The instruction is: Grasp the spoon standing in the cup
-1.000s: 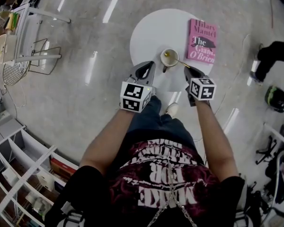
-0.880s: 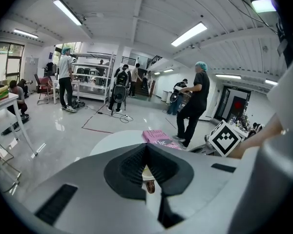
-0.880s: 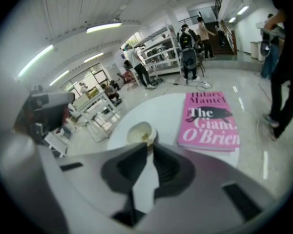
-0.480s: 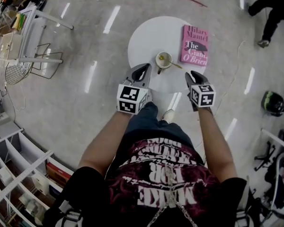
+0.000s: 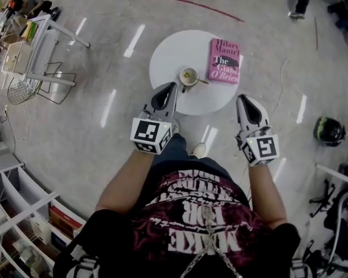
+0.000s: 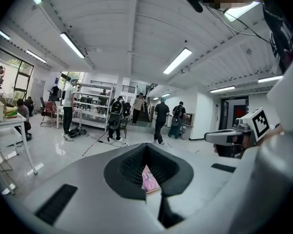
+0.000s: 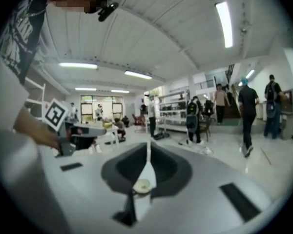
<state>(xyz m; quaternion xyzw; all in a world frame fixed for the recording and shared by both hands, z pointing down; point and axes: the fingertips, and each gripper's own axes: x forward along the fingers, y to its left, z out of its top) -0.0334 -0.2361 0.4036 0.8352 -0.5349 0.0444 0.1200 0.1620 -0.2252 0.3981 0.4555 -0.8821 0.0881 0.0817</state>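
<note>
A small cup (image 5: 188, 76) stands near the middle of the round white table (image 5: 168, 54), and a spoon (image 5: 200, 81) in it leans its handle out to the right. My left gripper (image 5: 169, 89) is shut and empty, its tips at the table's near edge, below-left of the cup. My right gripper (image 5: 243, 101) is also shut on nothing and hangs over the floor, off the table's near-right edge. In the right gripper view the cup (image 7: 142, 185) shows through the thin slit between the closed jaws of that gripper (image 7: 148, 151). The left gripper (image 6: 147, 155) shows only a strip of pink book there.
A pink book (image 5: 224, 61) lies on the table right of the cup. A white trolley (image 5: 29, 51) and wire basket stand far left, shelving at lower left, a helmet (image 5: 328, 131) on the floor at right. People walk in the background.
My right gripper has drawn back and to the right, from beside the cup to off the table. The left gripper has pulled back slightly. The table now sits farther up the view.
</note>
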